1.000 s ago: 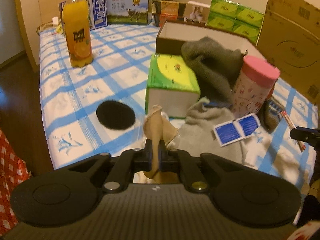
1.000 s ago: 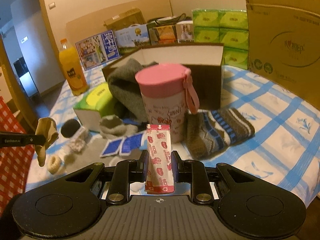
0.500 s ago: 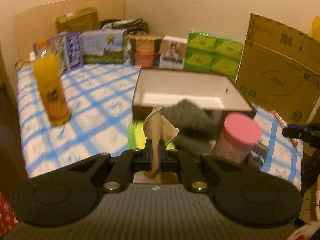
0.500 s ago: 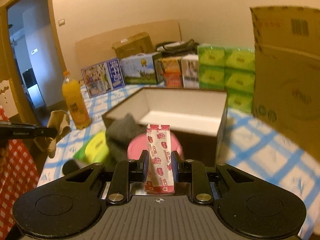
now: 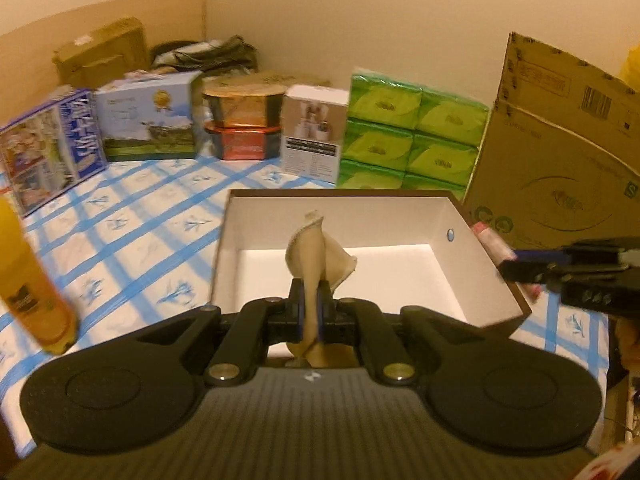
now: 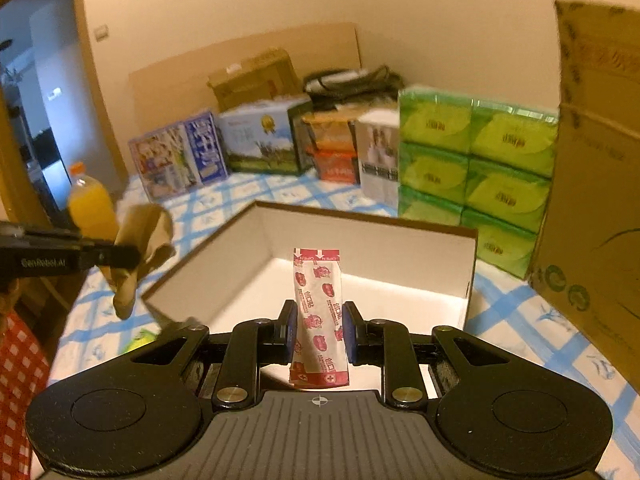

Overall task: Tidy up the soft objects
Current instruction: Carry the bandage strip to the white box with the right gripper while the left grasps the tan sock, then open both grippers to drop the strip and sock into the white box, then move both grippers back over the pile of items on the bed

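Note:
My left gripper is shut on a beige cloth and holds it above the near edge of an open brown box with a white inside. My right gripper is shut on a red-and-white plaster packet, held upright over the same box. The left gripper with the beige cloth shows at the left of the right wrist view. The right gripper with the packet shows at the box's right edge in the left wrist view.
An orange juice bottle stands left of the box on the blue-checked tablecloth. Green tissue packs, printed boxes and a large cardboard carton line the back and right.
Both grippers rose from the pile of soft things and moved forward over the open box, each still holding its item. The pink cup and grey cloths dropped out of view.

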Demonstrator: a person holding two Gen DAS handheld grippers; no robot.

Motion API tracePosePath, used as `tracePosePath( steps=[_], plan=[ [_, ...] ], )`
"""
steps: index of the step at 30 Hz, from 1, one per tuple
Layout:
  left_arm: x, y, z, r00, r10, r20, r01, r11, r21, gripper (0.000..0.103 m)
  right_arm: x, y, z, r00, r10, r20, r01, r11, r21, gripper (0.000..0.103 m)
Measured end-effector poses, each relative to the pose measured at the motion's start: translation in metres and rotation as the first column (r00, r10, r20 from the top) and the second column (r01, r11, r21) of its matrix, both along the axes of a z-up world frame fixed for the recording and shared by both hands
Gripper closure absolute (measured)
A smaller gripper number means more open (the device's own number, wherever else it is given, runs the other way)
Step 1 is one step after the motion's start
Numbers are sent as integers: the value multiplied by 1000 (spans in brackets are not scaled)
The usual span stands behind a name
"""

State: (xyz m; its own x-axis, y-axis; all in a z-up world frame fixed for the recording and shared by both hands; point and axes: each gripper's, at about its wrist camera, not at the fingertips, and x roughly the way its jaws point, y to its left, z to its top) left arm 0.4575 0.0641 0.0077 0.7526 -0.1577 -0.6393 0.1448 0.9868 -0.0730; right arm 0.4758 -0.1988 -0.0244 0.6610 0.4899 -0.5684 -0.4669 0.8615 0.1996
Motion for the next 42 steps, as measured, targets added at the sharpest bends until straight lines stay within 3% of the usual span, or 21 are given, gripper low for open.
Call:
tracePosePath(
  steps=[8, 18, 20, 21, 22, 23, 32, 42],
  plan=[
    [68, -12, -29, 996, -3, -86, 3, 1000, -5, 98, 50, 7, -39, 993, -27, -114, 22, 999, -46, 79],
    [112, -31, -68, 986, -3, -166, 10, 999, 41, 94, 82, 6, -56, 989, -68, -134, 62, 997, -47, 78],
    [116, -32, -71, 985, 0, -172, 6, 999, 33, 93, 84, 7, -55, 987, -71, -141, 67, 997, -35, 71],
    [118, -32, -71, 986, 6, -170, -1, 1000, 28, 85, 86, 8, -55, 986, -89, -140, 84, 996, -38, 60],
    [119, -32, -70, 986, 9, -167, -5, 1000, 23, 69, 86, 7, -55, 986, -98, -134, 94, 995, -34, 46],
    [120, -32, -69, 986, 12, -165, -9, 1000, 23, 62, 86, 6, -54, 987, -102, -127, 99, 995, -25, 43],
    [96, -28, -50, 994, -4, -110, 12, 997, 81, 60, 64, -5, -37, 990, -90, -109, 90, 996, -5, 42],
    [16, 1, 0, 998, -36, -48, 40, 995, 92, 60, 1, -45, 11, 990, -108, -88, 116, 990, 83, 42]
  ],
)
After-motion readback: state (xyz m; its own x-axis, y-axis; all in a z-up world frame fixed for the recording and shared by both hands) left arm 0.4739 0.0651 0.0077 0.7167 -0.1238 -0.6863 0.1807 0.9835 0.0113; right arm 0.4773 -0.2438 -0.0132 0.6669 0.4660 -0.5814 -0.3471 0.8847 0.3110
